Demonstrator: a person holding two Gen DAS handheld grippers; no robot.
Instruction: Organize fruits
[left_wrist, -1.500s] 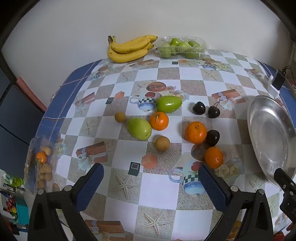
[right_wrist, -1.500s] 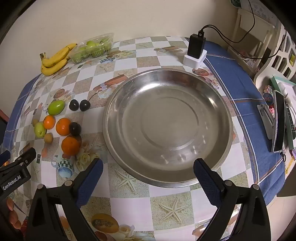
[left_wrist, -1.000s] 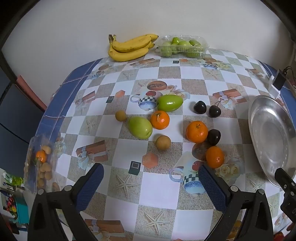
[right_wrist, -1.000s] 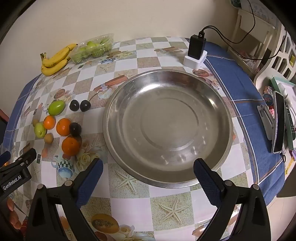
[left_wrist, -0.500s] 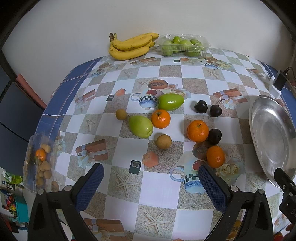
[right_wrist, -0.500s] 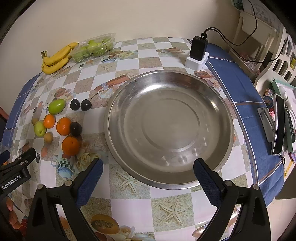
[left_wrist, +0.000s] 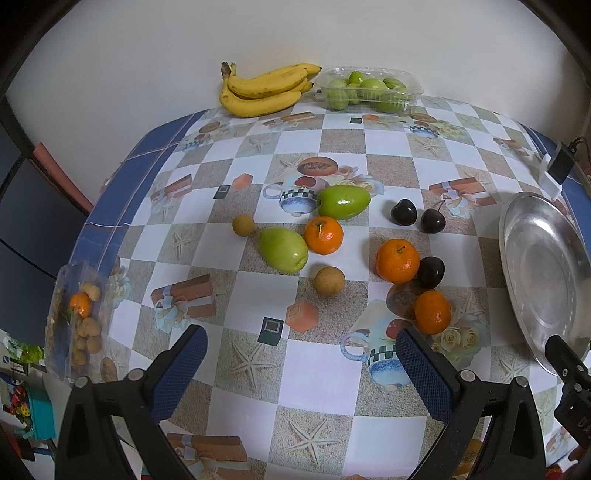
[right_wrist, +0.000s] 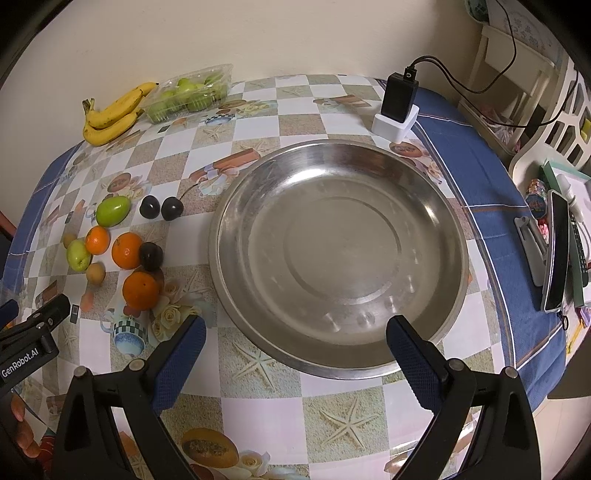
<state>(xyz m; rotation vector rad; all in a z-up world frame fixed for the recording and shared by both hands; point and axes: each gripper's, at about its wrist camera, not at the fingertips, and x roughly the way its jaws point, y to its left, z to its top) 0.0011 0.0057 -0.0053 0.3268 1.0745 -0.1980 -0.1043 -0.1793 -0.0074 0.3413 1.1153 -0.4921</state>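
Loose fruit lies mid-table in the left wrist view: three oranges (left_wrist: 398, 259), two green mangoes (left_wrist: 283, 250), three dark plums (left_wrist: 430, 272) and two small brown longans (left_wrist: 329, 281). My left gripper (left_wrist: 301, 363) is open and empty, above the table short of the fruit. An empty steel tray (right_wrist: 340, 251) fills the right wrist view. My right gripper (right_wrist: 295, 350) is open and empty over its near rim. The same fruit (right_wrist: 126, 250) lies left of the tray.
Bananas (left_wrist: 264, 90) and a clear box of green fruit (left_wrist: 369, 89) sit by the back wall. A bag of small fruit (left_wrist: 79, 321) hangs at the left table edge. A black charger (right_wrist: 398, 99) stands behind the tray. A phone (right_wrist: 556, 251) lies at far right.
Both views have crept slightly forward over the table. No fruit has moved and both grippers stay open.
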